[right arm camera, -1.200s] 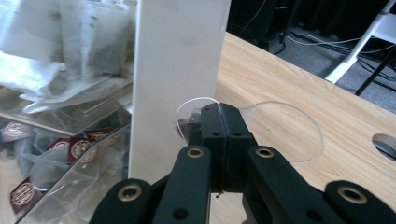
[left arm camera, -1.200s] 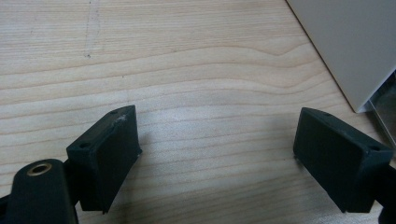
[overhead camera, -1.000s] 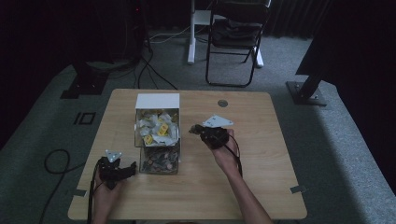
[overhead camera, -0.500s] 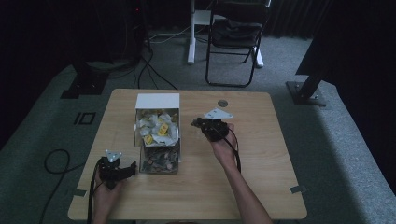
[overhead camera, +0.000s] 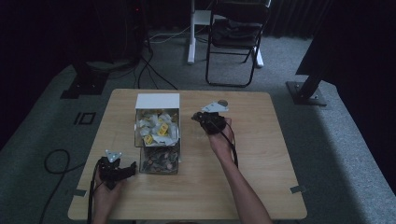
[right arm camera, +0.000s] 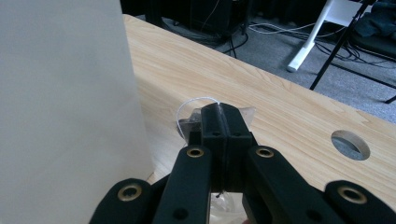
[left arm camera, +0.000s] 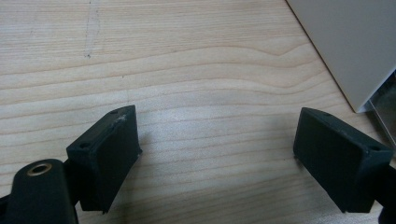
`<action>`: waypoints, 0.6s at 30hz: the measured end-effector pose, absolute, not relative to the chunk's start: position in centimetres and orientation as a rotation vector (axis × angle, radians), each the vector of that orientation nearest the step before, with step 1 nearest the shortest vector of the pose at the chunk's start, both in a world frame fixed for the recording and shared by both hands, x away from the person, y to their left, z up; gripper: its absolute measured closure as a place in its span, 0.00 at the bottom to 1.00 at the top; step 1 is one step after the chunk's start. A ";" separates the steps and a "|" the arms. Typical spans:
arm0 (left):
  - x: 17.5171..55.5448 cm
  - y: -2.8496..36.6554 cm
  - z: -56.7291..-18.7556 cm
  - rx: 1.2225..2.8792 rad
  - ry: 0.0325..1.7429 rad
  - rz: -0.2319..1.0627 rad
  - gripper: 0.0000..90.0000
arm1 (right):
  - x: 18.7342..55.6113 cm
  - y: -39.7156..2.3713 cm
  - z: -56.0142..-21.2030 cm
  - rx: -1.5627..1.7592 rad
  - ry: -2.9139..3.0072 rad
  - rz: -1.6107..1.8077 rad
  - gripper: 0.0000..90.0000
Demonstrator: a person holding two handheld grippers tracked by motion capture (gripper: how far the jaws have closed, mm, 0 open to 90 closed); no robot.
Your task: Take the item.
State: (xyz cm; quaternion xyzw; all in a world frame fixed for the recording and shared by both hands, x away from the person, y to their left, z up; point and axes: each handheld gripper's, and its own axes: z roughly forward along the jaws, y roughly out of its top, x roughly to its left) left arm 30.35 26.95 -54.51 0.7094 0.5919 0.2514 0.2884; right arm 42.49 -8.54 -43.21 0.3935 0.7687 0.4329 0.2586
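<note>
beside white box (right arm camera: 65, 107), right gripper (right arm camera: 223, 122) pinches clear crinkly packet (right arm camera: 189, 120).

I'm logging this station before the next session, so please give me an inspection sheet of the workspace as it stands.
Surface: wooden table, bare wood apart from one round hole near the far edge.
Job's things: white-walled two-part box, far part holding white and yellow packets, near part holding darker packets; one small clear packet with a thread in the right gripper.
Clutter: nothing seen.
Grippers: left gripper open over bare wood; right gripper shut on the packet beside the box wall.
Cables: one trailing from each gripper; more on the floor.
Surroundings: grey carpet, folding chair, dark stands.
</note>
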 end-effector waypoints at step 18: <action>30.3 26.9 -54.5 1.895 1.579 0.671 0.17 | 40.3 -12.3 -43.4 1.138 2.053 1.168 0.33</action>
